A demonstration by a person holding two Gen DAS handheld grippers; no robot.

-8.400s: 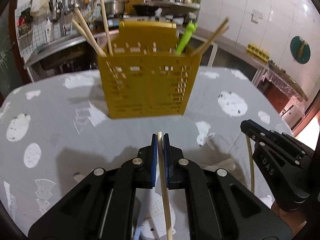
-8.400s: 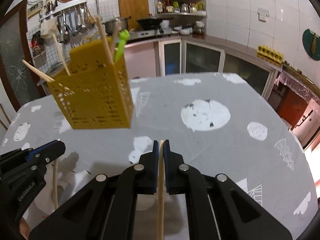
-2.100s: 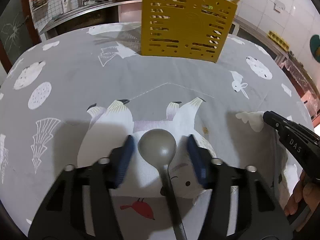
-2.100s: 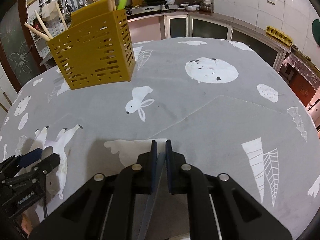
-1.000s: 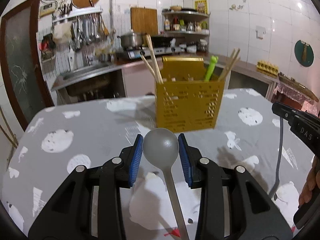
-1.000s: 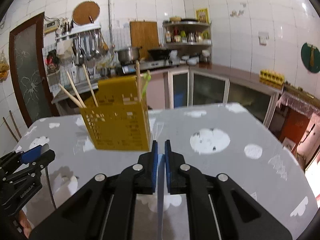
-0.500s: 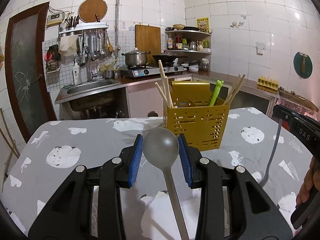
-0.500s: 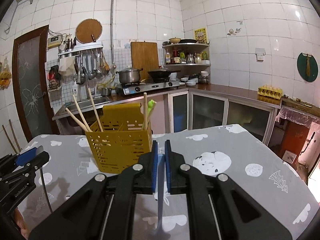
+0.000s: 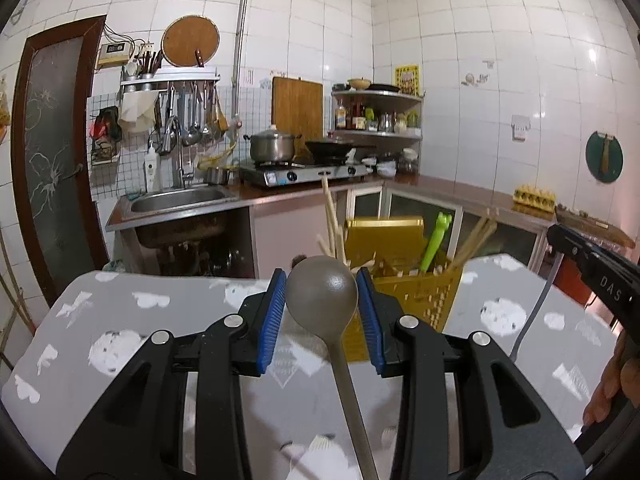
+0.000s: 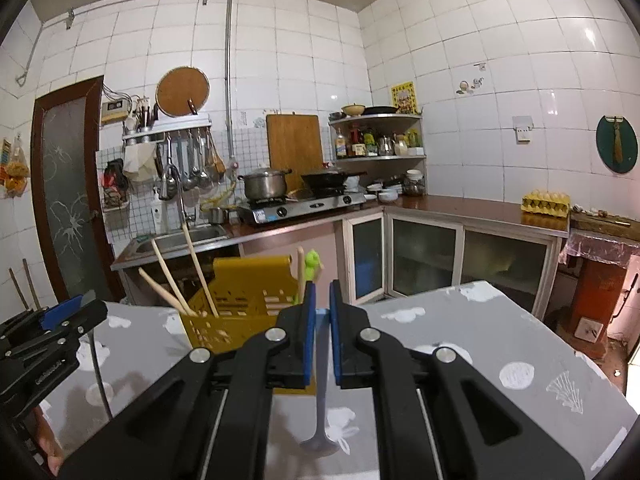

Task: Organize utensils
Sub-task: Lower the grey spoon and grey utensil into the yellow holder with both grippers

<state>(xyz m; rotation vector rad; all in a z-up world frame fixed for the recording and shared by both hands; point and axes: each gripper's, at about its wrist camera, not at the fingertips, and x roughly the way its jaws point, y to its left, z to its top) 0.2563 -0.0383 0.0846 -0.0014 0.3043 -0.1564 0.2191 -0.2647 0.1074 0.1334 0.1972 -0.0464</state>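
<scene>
Left wrist view shows the left gripper (image 9: 322, 312) clamped on a grey spoon (image 9: 322, 296) by its bowl, handle hanging down, likely for dropping handle-first into the yellow utensil basket (image 9: 416, 292) just beyond. Right gripper (image 10: 322, 344) pinches a grey-blue utensil (image 10: 320, 404), its broad end hanging. Both are above a grey patterned tablecloth (image 10: 460, 344) in a white-tiled kitchen.

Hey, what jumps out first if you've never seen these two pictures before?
The grey spoon, its bowl clamped between the left gripper's blue pads, fills the foreground. Behind it on the grey patterned tablecloth stands the yellow utensil basket with chopsticks. The right gripper pinches a grey utensil hanging down.
</scene>
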